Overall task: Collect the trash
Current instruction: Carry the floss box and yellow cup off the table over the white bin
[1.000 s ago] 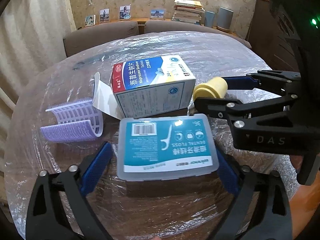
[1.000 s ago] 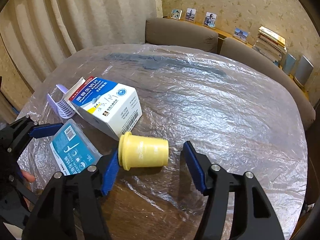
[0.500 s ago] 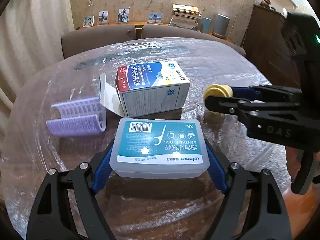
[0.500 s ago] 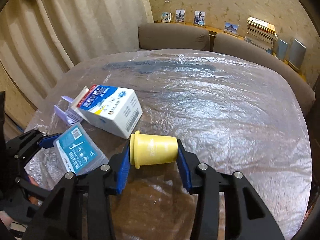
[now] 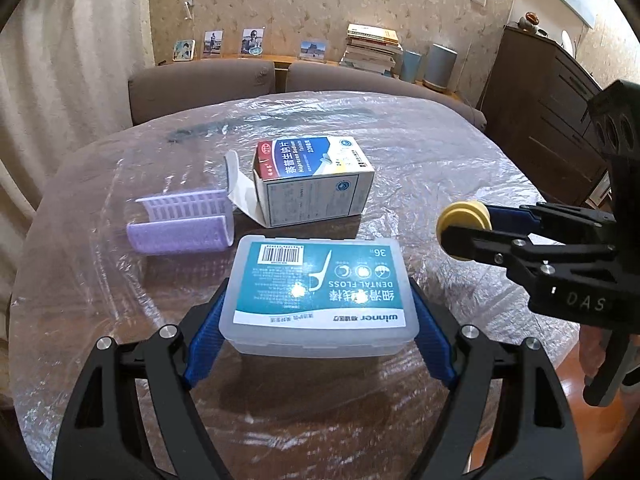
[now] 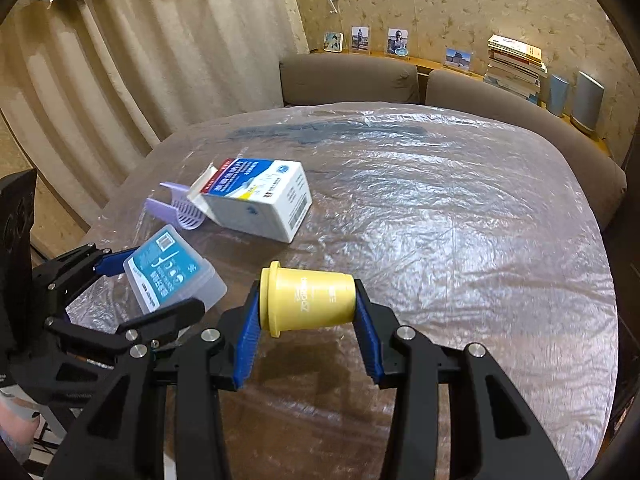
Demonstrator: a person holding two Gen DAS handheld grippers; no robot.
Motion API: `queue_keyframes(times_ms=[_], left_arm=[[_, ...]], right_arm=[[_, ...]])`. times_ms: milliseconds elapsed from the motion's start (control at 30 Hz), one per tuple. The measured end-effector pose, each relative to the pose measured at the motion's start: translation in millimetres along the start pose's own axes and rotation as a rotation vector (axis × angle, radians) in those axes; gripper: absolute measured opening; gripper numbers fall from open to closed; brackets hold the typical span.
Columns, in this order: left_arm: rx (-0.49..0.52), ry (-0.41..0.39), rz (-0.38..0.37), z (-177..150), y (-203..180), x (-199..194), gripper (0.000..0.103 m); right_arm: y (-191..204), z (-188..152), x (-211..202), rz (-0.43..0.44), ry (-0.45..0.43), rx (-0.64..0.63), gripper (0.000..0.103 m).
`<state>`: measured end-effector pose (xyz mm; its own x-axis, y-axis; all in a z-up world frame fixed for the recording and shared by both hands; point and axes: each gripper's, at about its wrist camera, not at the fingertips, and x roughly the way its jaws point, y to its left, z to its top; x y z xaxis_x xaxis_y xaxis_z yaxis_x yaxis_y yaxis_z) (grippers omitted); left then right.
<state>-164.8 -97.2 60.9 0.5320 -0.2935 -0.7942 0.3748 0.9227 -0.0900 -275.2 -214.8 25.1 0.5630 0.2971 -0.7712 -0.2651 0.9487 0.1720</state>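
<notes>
My left gripper (image 5: 318, 320) is shut on a clear dental floss box (image 5: 320, 288) with a teal label and holds it lifted above the table. The floss box also shows in the right wrist view (image 6: 172, 272). My right gripper (image 6: 306, 312) is shut on a yellow plastic cup (image 6: 306, 300) lying on its side, raised off the table. The cup also shows in the left wrist view (image 5: 464, 216) at the right. An open white and blue medicine carton (image 5: 316, 184) and a purple slotted plastic piece (image 5: 184, 224) lie on the table beyond the floss box.
The round table (image 6: 460, 220) is covered in crinkled clear plastic film. Two brown chairs (image 6: 348, 80) stand at its far side. A shelf behind holds photo frames, stacked books (image 5: 372, 48) and grey speakers. A dark cabinet (image 5: 552, 112) stands at the right. Curtains hang at the left.
My right gripper closed on the yellow cup and lifted it. My left gripper closed on the floss box and raised it off the table; both have pulled back a little.
</notes>
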Motion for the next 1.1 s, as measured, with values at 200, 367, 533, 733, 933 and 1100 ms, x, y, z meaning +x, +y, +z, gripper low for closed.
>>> queue_keyframes(times_ms=[200, 367, 533, 733, 933, 1100], left_arm=[[0.003, -0.004, 0.002, -13, 2, -16, 0.083], [-0.004, -0.003, -0.003, -23, 6, -28, 0.083], [0.001, -0.015, -0.01, -33, 6, -43, 0.083], [0.012, -0.02, -0.016, -46, 6, -60, 0.083], [0.03, -0.011, -0.02, -63, 6, -73, 0.083], [0.03, 0.004, -0.023, -76, 7, -81, 0.083]], right_arm=[[9, -14, -12, 0.015, 0.003, 0.006, 0.042], [18, -26, -21, 0.02, 0.008, 0.005, 0.042], [27, -37, -30, 0.031, 0.01, 0.005, 0.042], [37, -54, -43, 0.049, 0.02, 0.006, 0.042], [48, -69, -56, 0.058, 0.028, 0.001, 0.042], [54, -82, -62, 0.06, 0.044, 0.001, 0.042]])
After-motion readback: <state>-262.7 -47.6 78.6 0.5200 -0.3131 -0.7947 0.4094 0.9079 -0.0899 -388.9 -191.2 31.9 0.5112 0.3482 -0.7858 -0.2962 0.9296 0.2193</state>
